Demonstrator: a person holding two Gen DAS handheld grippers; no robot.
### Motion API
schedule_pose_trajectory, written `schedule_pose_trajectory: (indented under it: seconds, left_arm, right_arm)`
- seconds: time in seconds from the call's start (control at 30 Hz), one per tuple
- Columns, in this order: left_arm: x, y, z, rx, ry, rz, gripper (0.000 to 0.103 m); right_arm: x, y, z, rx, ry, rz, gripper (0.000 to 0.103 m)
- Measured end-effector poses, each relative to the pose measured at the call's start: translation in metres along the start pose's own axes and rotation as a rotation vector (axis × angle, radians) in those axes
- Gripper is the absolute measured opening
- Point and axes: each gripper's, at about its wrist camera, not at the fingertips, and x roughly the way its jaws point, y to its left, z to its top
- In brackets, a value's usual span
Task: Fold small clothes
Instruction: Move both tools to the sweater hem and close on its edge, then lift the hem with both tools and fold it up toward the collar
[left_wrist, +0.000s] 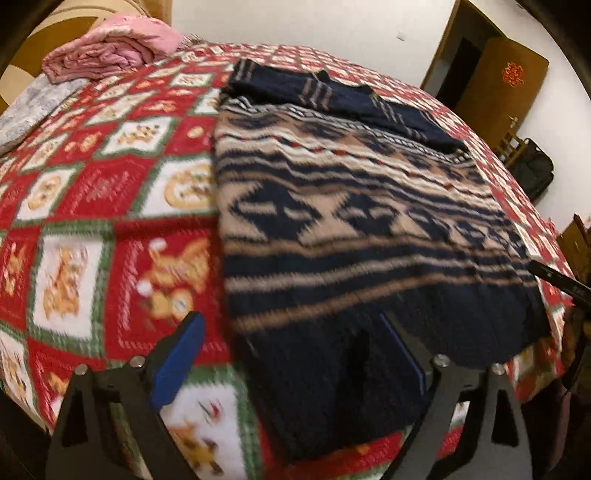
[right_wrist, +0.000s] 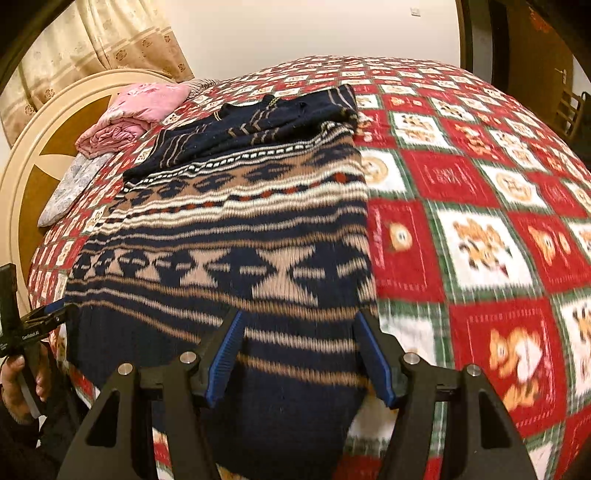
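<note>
Bed: red patchwork quilt (right_wrist: 480, 177) gives a flat folding surface.
Sweater (left_wrist: 351, 206): spread flat, sleeves folded in.
Left gripper (left_wrist: 291, 354): spread above hem corner.
Right gripper (right_wrist: 299, 354): spread, nothing pinched.

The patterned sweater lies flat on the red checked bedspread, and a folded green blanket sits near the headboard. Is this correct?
Not quite: the folded blanket near the headboard is pink, not green, as the right wrist view shows. The patterned sweater does lie flat on the red checked bedspread.

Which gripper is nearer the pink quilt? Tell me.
Left. The left gripper hovers at the sweater's hem corner on the pink quilt's side; the right gripper at the opposite corner.
</note>
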Motion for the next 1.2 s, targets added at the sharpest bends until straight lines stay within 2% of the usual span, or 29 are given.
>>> schedule_pose_trajectory:
  seconds: [0.2,0.37,0.43,0.53,0.7,0.8,0.83,0.9,1.0,1.1,1.2]
  left_arm:
    - [-0.004,-0.009,-0.014,0.005,0.033,-0.013,0.087]
    - [-0.008,-0.011,-0.024,0.025,0.044,0.024,0.076]
    - [-0.010,-0.011,-0.027,0.033,0.045,0.031,0.065]
    - [-0.012,-0.012,-0.030,0.038,0.051,0.022,0.064]
    - [-0.008,-0.023,-0.037,0.066,0.066,0.049,0.064]
    - [-0.006,-0.027,-0.039,0.072,0.057,0.046,0.072]
    - [-0.006,-0.026,-0.039,0.068,0.054,0.039,0.072]
    - [-0.005,-0.021,-0.039,0.047,0.050,0.010,0.072]
    - [-0.010,-0.014,-0.037,0.006,0.047,-0.040,0.070]
    - [-0.013,-0.007,-0.036,-0.027,0.041,-0.055,0.055]
    - [-0.014,-0.003,-0.039,-0.048,0.034,-0.072,0.054]
  right_arm:
    - [-0.012,-0.007,-0.019,0.032,-0.004,0.002,0.063]
    - [-0.019,-0.015,-0.036,0.056,0.007,0.004,0.063]
    - [-0.021,-0.017,-0.040,0.062,0.007,0.008,0.063]
    - [-0.026,-0.019,-0.044,0.073,0.005,0.013,0.063]
    - [-0.025,-0.020,-0.048,0.116,0.023,0.083,0.063]
    - [-0.019,-0.017,-0.051,0.139,0.032,0.139,0.061]
    - [-0.017,-0.014,-0.053,0.130,0.030,0.128,0.058]
    - [-0.015,-0.015,-0.056,0.128,0.024,0.101,0.036]
    - [-0.017,-0.029,-0.058,0.202,0.014,0.151,0.022]
    - [-0.018,-0.036,-0.062,0.238,0.018,0.202,0.022]
    - [-0.019,-0.032,-0.065,0.243,0.008,0.218,0.022]
